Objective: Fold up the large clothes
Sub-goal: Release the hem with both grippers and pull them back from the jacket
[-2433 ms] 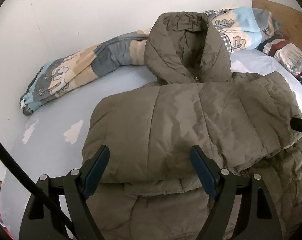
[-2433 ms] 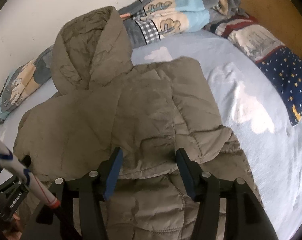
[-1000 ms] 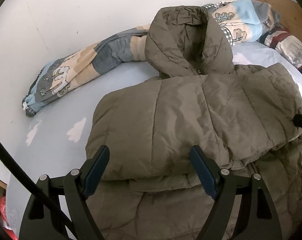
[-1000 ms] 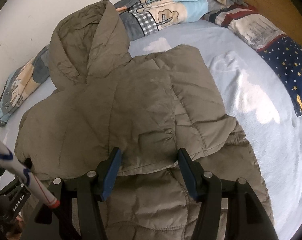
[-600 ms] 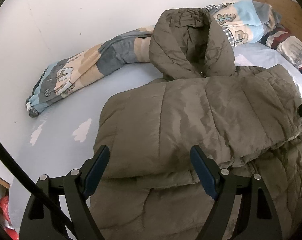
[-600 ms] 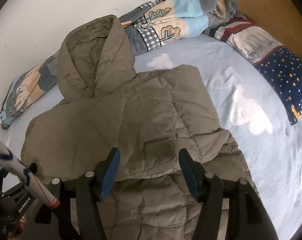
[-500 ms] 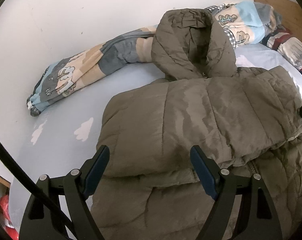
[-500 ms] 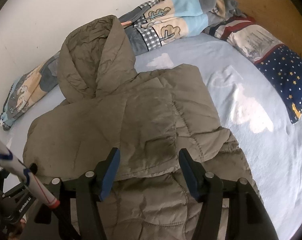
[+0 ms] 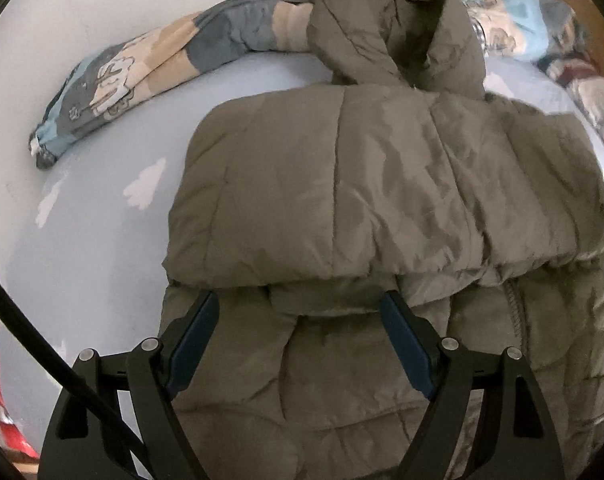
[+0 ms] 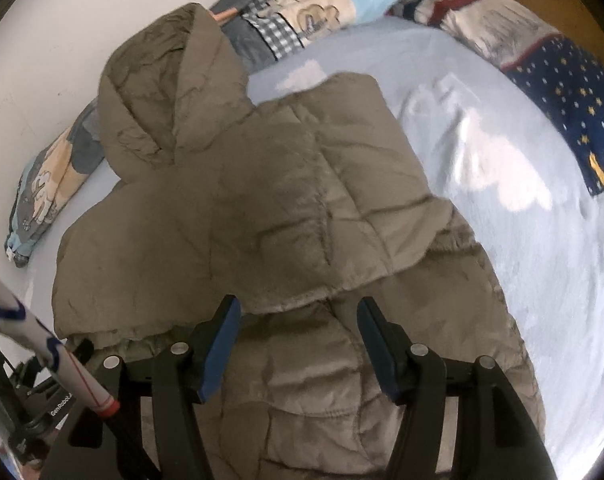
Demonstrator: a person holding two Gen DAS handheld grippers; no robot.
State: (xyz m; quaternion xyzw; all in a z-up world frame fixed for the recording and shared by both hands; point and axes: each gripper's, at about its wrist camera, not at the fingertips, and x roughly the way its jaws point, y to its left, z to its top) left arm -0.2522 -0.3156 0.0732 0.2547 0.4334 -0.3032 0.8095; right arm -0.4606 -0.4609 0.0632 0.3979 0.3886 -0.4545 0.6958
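Note:
An olive-brown hooded puffer jacket (image 9: 382, 184) lies on the light blue bed sheet (image 9: 94, 240), its sleeves folded across the chest and its hood (image 9: 398, 24) pointing toward the wall. It also shows in the right wrist view (image 10: 270, 208). My left gripper (image 9: 300, 304) is open and empty, just above the lower body of the jacket below the folded sleeve's edge. My right gripper (image 10: 298, 308) is open and empty, over the jacket's lower right part below the other sleeve's edge.
A rolled patterned quilt (image 9: 150, 64) lies along the white wall behind the hood. A star-print pillow (image 10: 574, 92) lies at the right by the wooden headboard (image 10: 574, 8). Bare sheet (image 10: 522, 240) stretches right of the jacket. The left gripper's body (image 10: 30, 400) shows at lower left.
Both grippers have drawn back toward the jacket's hem and lower, so the folded sleeves' edge now lies beyond the fingertips. The jacket itself has not shifted. Both stay open.

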